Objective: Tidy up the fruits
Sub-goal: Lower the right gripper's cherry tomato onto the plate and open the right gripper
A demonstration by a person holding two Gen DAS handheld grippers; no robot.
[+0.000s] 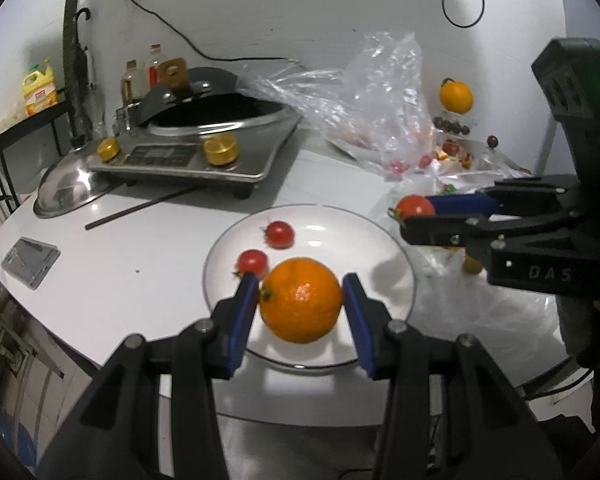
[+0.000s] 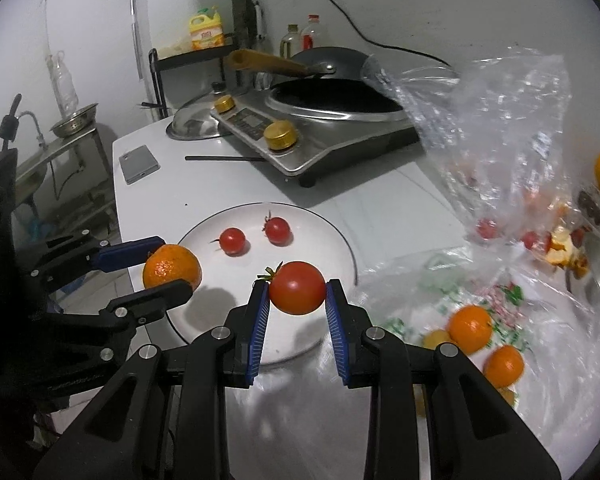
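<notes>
My left gripper is shut on an orange and holds it over the near part of a white plate. Two small tomatoes lie on that plate. My right gripper is shut on a larger tomato, held above the plate's near right edge. The left wrist view shows that right gripper with its tomato at the plate's right rim. In the right wrist view, the left gripper carries the orange at the plate's left edge.
A clear plastic bag with small tomatoes rises right of the plate. More oranges lie on a flat printed bag. An induction cooker with a pan, a steel lid, a chopstick and a phone sit behind and to the left.
</notes>
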